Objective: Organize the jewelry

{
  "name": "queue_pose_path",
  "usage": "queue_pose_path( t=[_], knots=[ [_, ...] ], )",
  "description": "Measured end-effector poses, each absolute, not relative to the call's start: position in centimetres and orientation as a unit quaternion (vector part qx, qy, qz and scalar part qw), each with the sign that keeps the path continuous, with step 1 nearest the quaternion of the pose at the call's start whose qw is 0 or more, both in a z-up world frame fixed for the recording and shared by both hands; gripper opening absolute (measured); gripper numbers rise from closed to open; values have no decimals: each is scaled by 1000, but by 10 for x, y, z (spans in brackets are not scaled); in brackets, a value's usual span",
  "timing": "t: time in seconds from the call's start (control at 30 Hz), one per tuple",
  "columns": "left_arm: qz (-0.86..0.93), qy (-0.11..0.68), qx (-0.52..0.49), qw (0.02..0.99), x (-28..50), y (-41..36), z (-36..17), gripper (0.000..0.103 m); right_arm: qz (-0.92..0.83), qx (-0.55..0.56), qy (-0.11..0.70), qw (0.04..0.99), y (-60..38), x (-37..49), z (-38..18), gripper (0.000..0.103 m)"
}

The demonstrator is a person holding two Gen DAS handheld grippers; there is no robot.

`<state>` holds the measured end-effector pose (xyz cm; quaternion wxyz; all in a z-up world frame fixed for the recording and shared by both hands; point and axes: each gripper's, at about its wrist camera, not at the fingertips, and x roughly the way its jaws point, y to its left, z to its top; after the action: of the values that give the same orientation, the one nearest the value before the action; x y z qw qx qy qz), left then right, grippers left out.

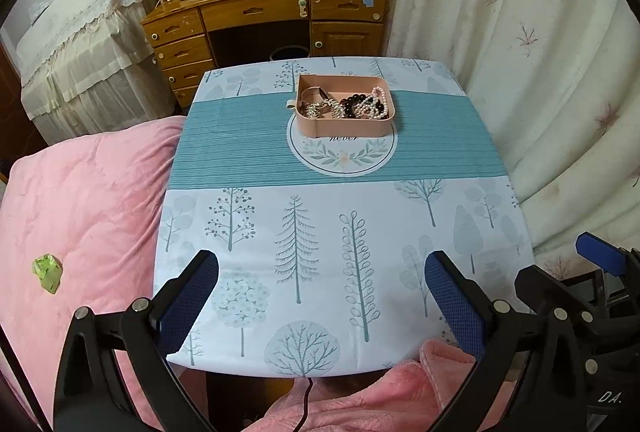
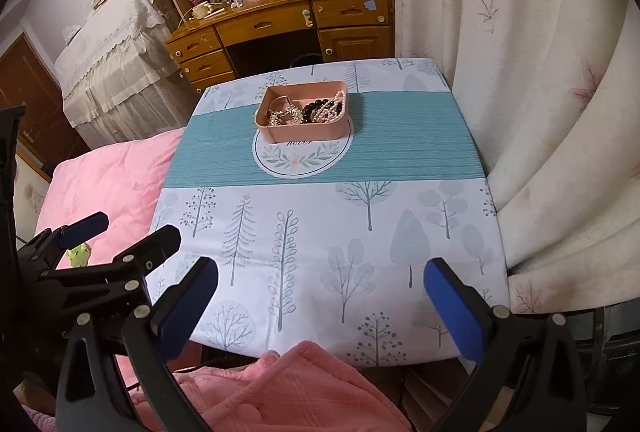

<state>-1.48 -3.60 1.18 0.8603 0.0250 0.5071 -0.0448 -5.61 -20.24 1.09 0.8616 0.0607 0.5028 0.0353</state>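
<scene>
Tray: pink tray [image 1: 343,124] sits mid-counter on the teal stripe, holding everything.
Jewelry: pearl strand [image 1: 376,104], dark beads [image 1: 354,104] and silvery chains [image 1: 322,109] lie tangled; probably light, limp, slippery, so pinch one loop at the pile's top.
Tools: left tool [image 1: 320,296] and right tool [image 2: 320,296] both spread wide, holding nothing, well short of the tray.
Counter: tree-print cloth [image 1: 320,224] bare between tools and tray.
Beyond tray: wooden desk [image 1: 260,12], curtain alongside; neither in the way.

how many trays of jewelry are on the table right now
1. A single pink tray sits on the teal band of the tablecloth, toward the table's far side, holding tangled pearl and dark bead strands. No other tray shows in either wrist view.
</scene>
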Motion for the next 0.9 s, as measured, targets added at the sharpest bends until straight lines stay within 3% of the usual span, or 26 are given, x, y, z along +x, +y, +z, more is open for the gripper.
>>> queue_pose_path(
  t=[0.9],
  knots=[
    [-45,504,38,862,-18,-33,12,102,14,60,514,856,-198,-62,8,103]
  ],
)
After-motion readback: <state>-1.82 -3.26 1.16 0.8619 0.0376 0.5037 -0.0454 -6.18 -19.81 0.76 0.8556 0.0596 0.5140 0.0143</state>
